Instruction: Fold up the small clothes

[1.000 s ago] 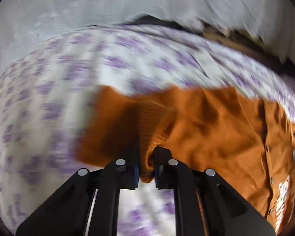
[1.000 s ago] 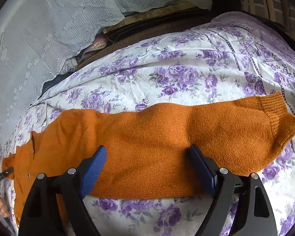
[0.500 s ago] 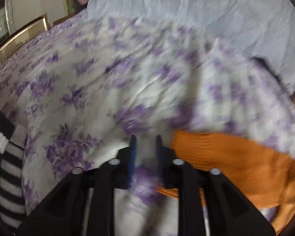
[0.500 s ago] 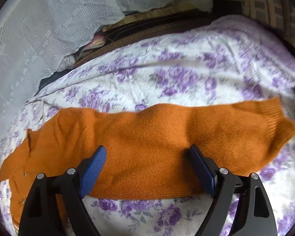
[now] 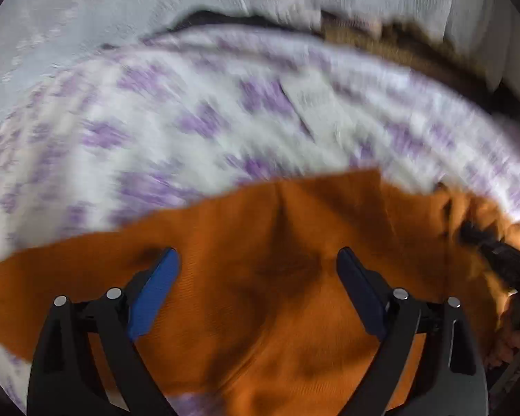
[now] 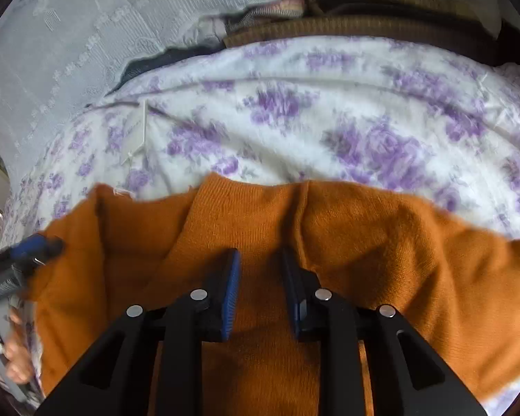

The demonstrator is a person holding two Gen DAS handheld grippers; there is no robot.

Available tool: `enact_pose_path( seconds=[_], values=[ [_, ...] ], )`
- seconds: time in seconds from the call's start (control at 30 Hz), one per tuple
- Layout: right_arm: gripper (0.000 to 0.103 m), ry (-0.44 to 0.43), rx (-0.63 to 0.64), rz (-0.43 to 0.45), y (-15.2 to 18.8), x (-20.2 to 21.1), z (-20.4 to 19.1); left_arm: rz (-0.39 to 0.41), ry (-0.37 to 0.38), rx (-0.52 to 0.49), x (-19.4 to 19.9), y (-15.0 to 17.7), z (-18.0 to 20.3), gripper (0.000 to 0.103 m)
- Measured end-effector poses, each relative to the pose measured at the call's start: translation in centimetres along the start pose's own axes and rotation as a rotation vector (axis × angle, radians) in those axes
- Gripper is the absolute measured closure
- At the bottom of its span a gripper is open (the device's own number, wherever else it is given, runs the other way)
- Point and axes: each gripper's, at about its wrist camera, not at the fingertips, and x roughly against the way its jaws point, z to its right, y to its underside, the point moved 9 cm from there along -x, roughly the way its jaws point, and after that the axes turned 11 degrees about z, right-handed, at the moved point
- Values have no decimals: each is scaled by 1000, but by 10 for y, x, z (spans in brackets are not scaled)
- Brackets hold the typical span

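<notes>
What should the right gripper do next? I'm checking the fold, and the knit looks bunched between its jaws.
Probably close the right gripper on the raised ridge of the orange sweater. Its jaws stand narrowly apart with knit between them, not yet pinched. The left gripper hangs wide open above the sweater on the floral bedspread, holding nothing.

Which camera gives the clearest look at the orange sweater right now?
The right wrist view: the orange sweater is sharp there, with knit ribs and folds readable. The left wrist view shows the same garment, but motion blur smears its edges.
</notes>
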Motion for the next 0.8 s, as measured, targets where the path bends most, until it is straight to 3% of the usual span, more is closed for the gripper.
enact_pose_path(
  seconds=[0.03, 0.13, 0.2, 0.27, 0.33, 0.4, 0.53, 0.63, 0.73, 0.8],
  values=[
    [80, 0, 17, 8, 0, 1, 0, 4, -21, -13, -10, 5, -1, 4],
    [81, 13, 17, 27, -4, 11, 1, 58, -30, -21, -3, -3, 2, 5],
    [79, -3, 32, 82, -15, 20, -6, 107, 44, 14, 11, -15, 8, 5],
    [79, -36, 68, 101, -22, 22, -23, 134, 63, -1, 15, -25, 16, 5],
    [74, -25, 114, 60, -20, 9, -34, 118, 29, -62, 0, -30, 27, 5],
    [68, 18, 162, 13, -7, -16, -34, 29, -11, -114, -35, -19, 31, 4],
    [68, 26, 171, 54, -13, -2, -31, 61, 27, -41, -24, -20, 16, 5],
    [68, -48, 116, 77, 0, 33, -36, 90, 96, -29, 9, -4, 15, 5],
    [56, -95, 134, 84, 24, 75, -46, 86, 140, -80, 39, 23, 25, 5],
    [49, -107, 154, 48, 44, 78, -56, 54, 159, -132, 46, 51, 35, 5]
  ],
)
